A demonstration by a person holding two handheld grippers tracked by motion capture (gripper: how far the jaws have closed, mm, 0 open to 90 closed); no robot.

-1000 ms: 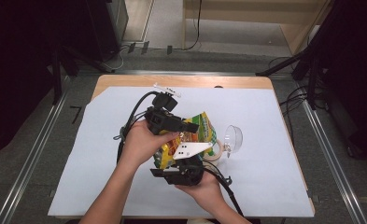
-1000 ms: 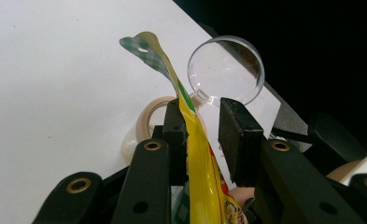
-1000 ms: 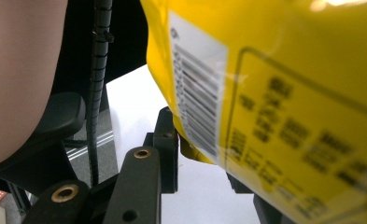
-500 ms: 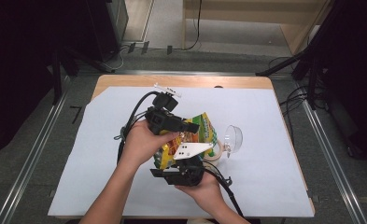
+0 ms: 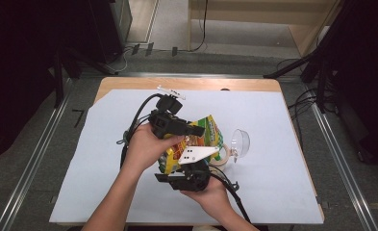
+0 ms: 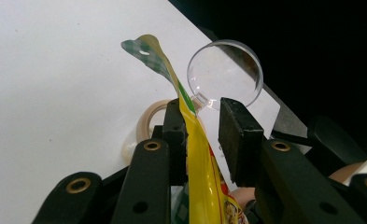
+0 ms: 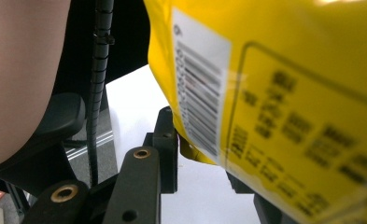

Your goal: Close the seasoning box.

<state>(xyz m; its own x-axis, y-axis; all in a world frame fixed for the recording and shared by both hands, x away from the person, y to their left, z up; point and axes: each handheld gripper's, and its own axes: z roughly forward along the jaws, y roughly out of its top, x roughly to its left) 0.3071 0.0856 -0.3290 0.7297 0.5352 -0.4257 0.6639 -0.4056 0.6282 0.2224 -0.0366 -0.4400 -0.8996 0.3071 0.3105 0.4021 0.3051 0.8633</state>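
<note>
A glossy yellow snack bag [image 5: 196, 142] of thin crinkled foil was held above the bench [image 5: 283, 144], between the left tongs [image 5: 196, 130] and the right tongs [image 5: 189, 166]. In the left gripper view its flat sealed edge [image 6: 190, 116] stood between jaws that were apart, touching only one pad. A white sheet covered the wooden bench, with a clear plastic dome [image 5: 240, 143] and a beige tape ring [image 5: 220, 156] beside the bag, and a grey floor around. In the right gripper view the blurred bag [image 7: 274, 93] hid one jaw, so their state could not be told.
</note>
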